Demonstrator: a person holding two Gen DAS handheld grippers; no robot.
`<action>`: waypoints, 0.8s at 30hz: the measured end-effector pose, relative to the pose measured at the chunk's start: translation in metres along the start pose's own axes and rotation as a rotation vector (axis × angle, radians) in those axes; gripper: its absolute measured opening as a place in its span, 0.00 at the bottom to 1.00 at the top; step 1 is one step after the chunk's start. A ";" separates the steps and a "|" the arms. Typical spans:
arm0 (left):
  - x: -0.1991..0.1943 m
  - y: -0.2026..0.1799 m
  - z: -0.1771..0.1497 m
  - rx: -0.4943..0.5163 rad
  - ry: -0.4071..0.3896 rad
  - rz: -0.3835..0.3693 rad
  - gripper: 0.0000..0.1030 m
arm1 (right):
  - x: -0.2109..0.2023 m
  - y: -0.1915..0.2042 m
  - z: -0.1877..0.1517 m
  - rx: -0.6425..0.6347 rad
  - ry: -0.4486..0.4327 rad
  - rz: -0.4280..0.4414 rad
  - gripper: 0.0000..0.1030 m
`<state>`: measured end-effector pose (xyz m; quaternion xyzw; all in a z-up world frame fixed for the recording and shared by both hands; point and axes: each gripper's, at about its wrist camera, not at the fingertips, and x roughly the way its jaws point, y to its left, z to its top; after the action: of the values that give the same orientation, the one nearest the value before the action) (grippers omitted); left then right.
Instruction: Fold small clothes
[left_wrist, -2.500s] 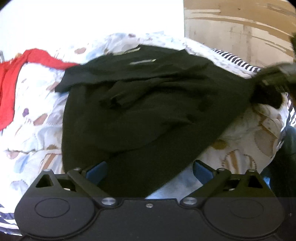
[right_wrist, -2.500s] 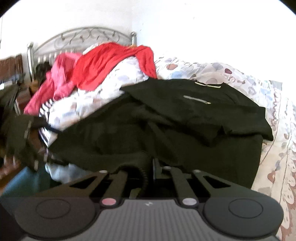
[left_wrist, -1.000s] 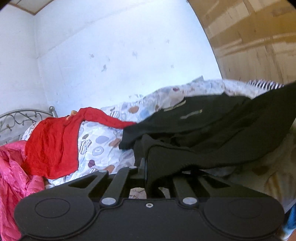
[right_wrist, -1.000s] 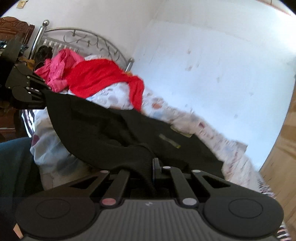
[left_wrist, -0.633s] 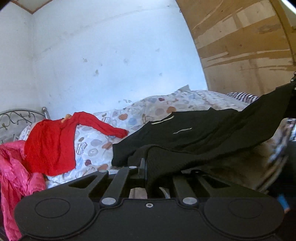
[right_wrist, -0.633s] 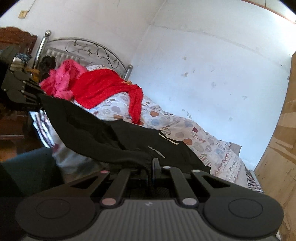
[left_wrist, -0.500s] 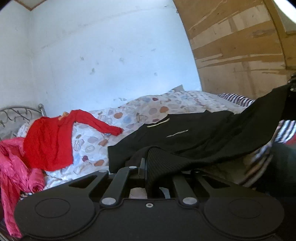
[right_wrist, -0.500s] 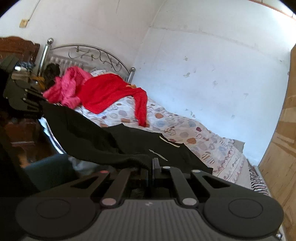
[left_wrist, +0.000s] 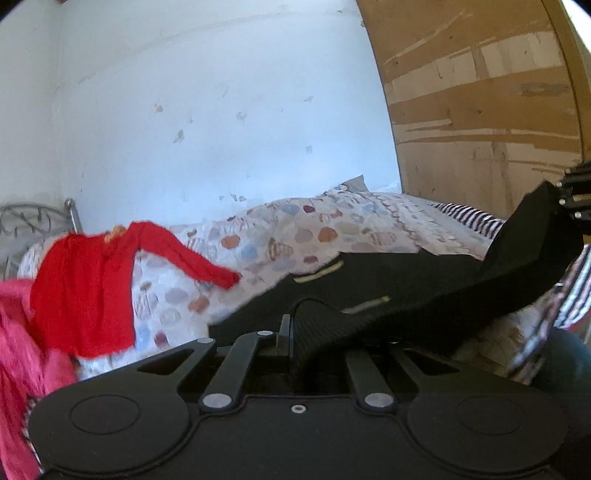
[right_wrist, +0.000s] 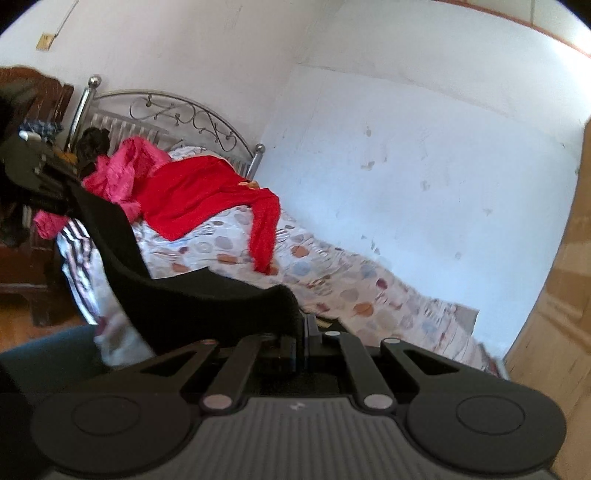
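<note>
Both tongs are clenched on the black garment: the left tongs pinch one corner of its hem and the right tongs the other, the cloth stretched between them above the bed. Its far part (the collar end) lies on the bed's patterned sheet. A red sweater lies farther up the bed, toward the metal headboard, with a pink cloth beside it.

Left tool and right tool, both clamped tight, aimed slightly downward.
</note>
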<state>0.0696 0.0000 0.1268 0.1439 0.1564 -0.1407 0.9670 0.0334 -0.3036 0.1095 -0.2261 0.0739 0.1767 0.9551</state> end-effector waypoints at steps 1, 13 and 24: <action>0.013 0.005 0.010 0.007 0.011 0.008 0.04 | 0.013 -0.008 0.005 -0.001 0.003 0.006 0.04; 0.204 0.063 0.090 -0.003 0.184 0.010 0.04 | 0.196 -0.098 0.021 0.064 0.124 0.026 0.04; 0.375 0.088 0.081 -0.060 0.322 0.017 0.04 | 0.357 -0.141 -0.026 0.198 0.279 0.035 0.04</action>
<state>0.4610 -0.0302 0.0927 0.1371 0.3123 -0.1027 0.9344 0.4146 -0.3250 0.0645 -0.1520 0.2265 0.1521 0.9500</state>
